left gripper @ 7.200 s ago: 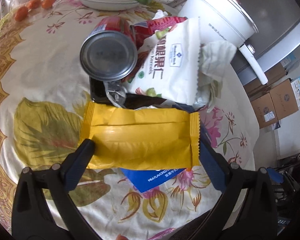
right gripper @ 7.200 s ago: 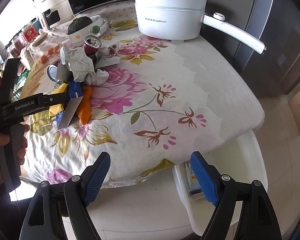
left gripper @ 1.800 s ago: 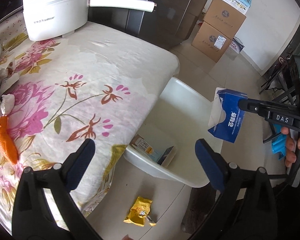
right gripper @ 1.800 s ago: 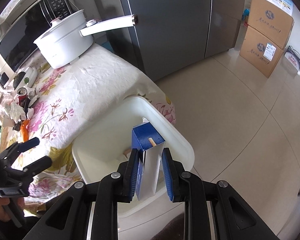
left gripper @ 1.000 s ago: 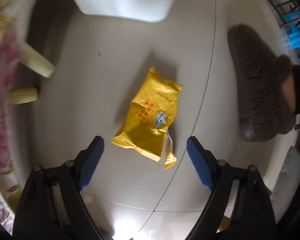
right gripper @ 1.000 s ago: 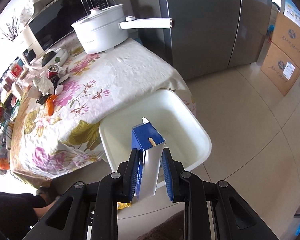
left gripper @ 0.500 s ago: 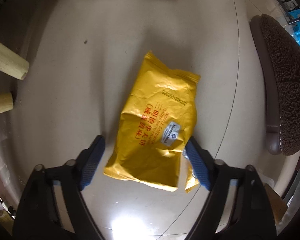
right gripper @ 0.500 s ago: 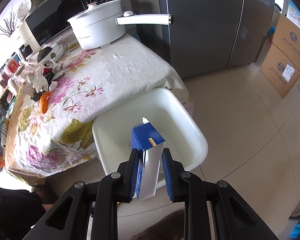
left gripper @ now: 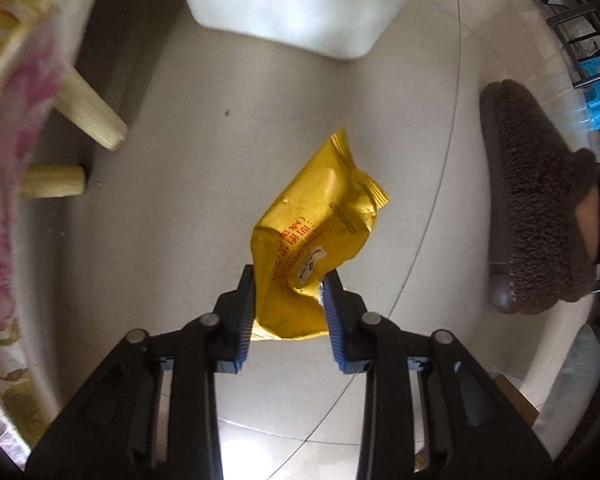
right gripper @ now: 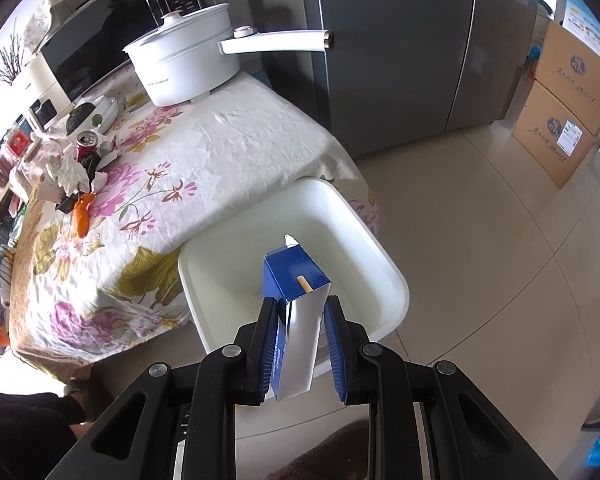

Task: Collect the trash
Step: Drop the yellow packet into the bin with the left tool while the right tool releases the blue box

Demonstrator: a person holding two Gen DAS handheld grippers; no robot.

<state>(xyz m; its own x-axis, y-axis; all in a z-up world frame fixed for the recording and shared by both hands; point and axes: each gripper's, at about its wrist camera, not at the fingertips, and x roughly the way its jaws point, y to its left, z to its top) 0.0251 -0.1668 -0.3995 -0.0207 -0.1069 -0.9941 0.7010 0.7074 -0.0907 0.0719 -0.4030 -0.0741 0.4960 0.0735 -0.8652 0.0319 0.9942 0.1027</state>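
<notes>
Left wrist view: left tool (left gripper: 288,308), jaws just closing, pinches the yellow snack wrapper (left gripper: 314,240) off the floor (left gripper: 180,200) for binning; right tool (right gripper: 298,344) clamps a blue milk carton (right gripper: 294,300) over the white bin (right gripper: 388,272).

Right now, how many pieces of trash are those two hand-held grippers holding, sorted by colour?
Yellow: 1, the yellow snack wrapper pinched in the left hand-held gripper.
Blue: 1, the blue carton clamped in the right hand-held gripper above the white bin.
Total: 2
</notes>
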